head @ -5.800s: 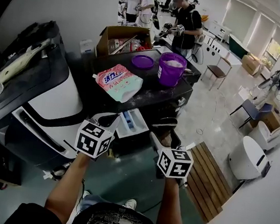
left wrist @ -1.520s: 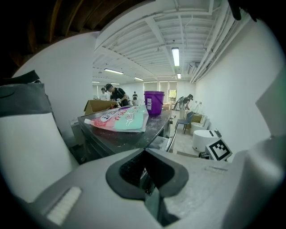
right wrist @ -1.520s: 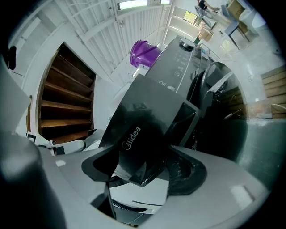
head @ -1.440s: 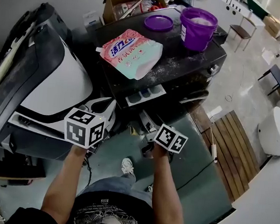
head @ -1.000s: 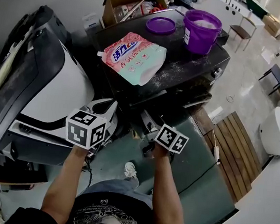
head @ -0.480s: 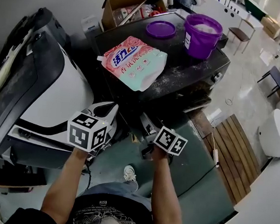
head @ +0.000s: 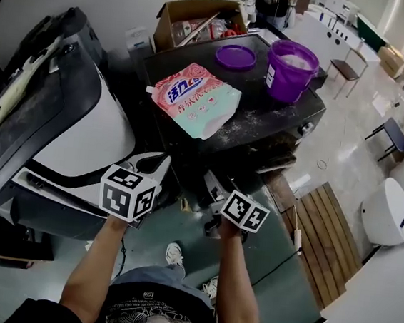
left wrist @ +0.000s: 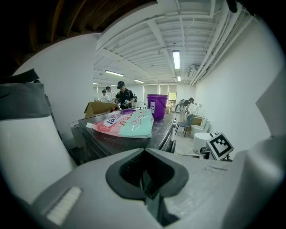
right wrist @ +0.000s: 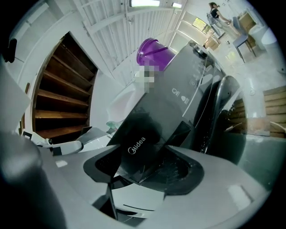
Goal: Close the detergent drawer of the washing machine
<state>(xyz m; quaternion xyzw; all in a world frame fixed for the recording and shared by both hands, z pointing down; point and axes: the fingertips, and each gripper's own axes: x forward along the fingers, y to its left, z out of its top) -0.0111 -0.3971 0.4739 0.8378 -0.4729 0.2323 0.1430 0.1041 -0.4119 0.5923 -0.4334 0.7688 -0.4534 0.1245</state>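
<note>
Fingers (left wrist: 80, 192) of the left gripper (left wrist: 145, 179) are pressed together, and nothing is held between them. Fingers (right wrist: 214, 188) of the right gripper (right wrist: 136, 181) are kept a little apart, and nothing is gripped. Just past them the detergent drawer (right wrist: 139, 144) is seen. It has a dark front marked Midea, and it looks pushed into the black washing machine (right wrist: 187, 85). Whether it is touched by the right fingers cannot be told. Both grippers are held low, side by side, in front of this machine. On its dusty top a pink and green detergent pouch (head: 194, 97) is laid flat. A purple bucket (head: 291, 60) and a purple lid (head: 236, 56) are set behind the pouch. A cardboard box (head: 192, 16) is placed further back. A white and black machine (head: 84, 123) is seen to the left.
</note>
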